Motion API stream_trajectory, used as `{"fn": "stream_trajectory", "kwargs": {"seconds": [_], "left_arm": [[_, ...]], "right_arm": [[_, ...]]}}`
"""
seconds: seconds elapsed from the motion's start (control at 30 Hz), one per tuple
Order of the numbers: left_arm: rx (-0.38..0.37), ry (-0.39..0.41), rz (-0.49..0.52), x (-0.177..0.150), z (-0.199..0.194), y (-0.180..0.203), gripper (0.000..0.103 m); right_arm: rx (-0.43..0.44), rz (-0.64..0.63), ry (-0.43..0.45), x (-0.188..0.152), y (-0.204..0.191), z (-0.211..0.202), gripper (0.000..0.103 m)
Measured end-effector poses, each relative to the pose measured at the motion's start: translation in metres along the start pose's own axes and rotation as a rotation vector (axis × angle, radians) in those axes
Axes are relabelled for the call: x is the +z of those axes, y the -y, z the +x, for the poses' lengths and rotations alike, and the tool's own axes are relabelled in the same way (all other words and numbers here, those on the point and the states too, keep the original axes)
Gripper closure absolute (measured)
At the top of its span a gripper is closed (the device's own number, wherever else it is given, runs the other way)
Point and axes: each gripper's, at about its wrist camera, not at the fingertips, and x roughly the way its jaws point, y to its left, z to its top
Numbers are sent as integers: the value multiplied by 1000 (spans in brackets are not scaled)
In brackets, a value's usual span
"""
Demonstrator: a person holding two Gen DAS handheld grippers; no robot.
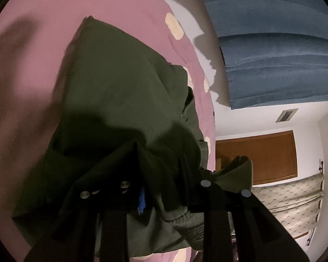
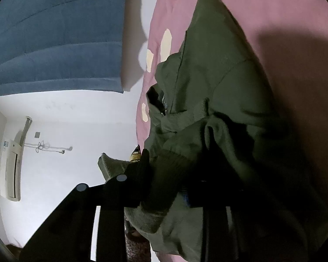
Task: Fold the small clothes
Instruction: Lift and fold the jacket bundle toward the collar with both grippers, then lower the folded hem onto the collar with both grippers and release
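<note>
Fabric filled the lower half of both views: a dark green jacket [image 1: 120, 91] lay spread over a pink bedsheet [image 1: 32, 54] with pale spots, its body running from the centre of the left wrist frame up toward the upper left. In that view the left gripper [image 1: 161, 159] sat at the bottom centre with its jaws closed down on a bunched edge of the jacket, cloth wrapped over both fingers and a ribbed cuff [image 1: 185, 220] hanging just below at the lower right. In the right wrist view the right gripper [image 2: 170, 174] sat at the lower centre, jaws likewise pinched shut on a gathered fold near another ribbed band, with the jacket [image 2: 218, 65] stretching away to the upper right of the frame. A blue headboard [image 2: 54, 43] and white wall [image 2: 65, 120] took up the left side there.

The step looked like carrying a lifted edge over the body to make a fold. To do it well, both grips would need to travel together at equal height so the cloth stays taut between them, and the edge should land parallel to the far hem. Thick bunches in the jaws could slip or drag the lower layer, so a slow, level pass seemed wise.
</note>
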Motion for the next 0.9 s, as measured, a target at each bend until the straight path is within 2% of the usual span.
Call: {"fn": "stream_trajectory", "kwargs": {"seconds": [0.43,0.6,0.8,0.9], "left_arm": [[-41,22,-9,8,-23,10,61],[-46,26,-12,11,-29,13,59],[-88,32,-24,18,-37,16,58],[-96,111,3,23,-57,22,52]], "right_arm": [[50,27,46,9,-6,-11,49],[70,28,63,13,-9,-17,45],[88,17,84,17,-13,-27,43],[108,31,108,20,-10,-33,42]]}}
